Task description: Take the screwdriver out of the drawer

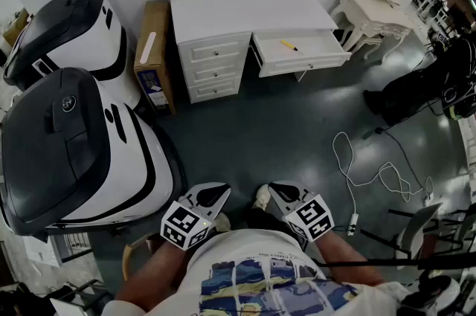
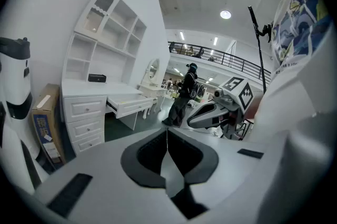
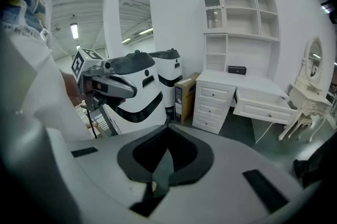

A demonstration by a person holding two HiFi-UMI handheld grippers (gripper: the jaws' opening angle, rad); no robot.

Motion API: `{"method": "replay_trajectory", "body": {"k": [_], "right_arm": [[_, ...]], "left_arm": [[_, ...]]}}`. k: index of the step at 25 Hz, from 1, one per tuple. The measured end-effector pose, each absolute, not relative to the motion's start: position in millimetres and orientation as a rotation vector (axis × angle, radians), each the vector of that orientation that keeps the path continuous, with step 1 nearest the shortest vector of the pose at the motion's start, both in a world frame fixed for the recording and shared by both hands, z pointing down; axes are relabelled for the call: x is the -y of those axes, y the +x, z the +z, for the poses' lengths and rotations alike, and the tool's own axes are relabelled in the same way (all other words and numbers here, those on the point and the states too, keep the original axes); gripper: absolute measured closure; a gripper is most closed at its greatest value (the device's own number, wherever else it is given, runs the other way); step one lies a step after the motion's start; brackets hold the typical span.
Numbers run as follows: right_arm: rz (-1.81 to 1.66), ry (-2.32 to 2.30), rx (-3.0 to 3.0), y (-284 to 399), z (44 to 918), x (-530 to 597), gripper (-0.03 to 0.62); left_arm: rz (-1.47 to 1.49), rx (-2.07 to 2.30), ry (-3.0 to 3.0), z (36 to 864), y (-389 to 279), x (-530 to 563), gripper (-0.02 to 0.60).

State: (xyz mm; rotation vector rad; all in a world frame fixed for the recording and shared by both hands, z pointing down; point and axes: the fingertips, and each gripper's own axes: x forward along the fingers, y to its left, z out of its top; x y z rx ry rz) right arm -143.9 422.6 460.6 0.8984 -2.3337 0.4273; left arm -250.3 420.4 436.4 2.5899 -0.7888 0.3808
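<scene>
1. The screwdriver (image 1: 288,45) lies flat on the floor of the open drawer (image 1: 297,66), below the white surface (image 1: 253,6). It is well apart from both grippers, which hang close to the person's body.
2. The left gripper (image 2: 167,148) has its fingers pressed together with nothing between them. The right gripper (image 3: 166,157) is likewise closed and empty.
3. The tool looks small, light and stiff, with a yellow handle and a darker end. A smooth, round handle would probably roll or slip if nudged.
4. The likely best hold is across the middle of the yellow handle, from above, with the fingers opened first. The drawer's walls would hinder a sideways approach.
</scene>
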Motion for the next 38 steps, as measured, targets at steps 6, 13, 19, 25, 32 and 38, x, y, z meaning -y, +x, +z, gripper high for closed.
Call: {"method": "replay_trajectory", "body": {"k": [6,13,19,25,32,38], "right_arm": [[0.419,0.895,2.355,-130.2,459.5,-394.3,0.569],[0.469,0.898,2.357,-86.3,465.1,-351.5,0.569],[0.476,0.937,2.375,-36.2,460.5,-308.8,0.566],[0.523,1.017,2.368,26.2,464.6,-286.1,0.553],[0.611,1.085,2.325,57.3,490.8,-244.9,0.470],[0.647,1.147,2.278,60.3,497.6,-188.8,0.473]], "left_arm": [[0.399,0.802,2.594,436.5,-234.8,-397.2,0.563],[0.442,0.793,2.624,432.7,-189.6,-351.2,0.563],[0.521,0.794,2.659,427.7,-142.7,-306.3,0.563],[0.574,0.792,2.664,424.2,-93.4,-262.9,0.563],[0.610,0.740,2.668,437.3,-57.4,-204.5,0.563],[0.633,0.662,2.702,451.1,-52.5,-130.3,0.561]]}}
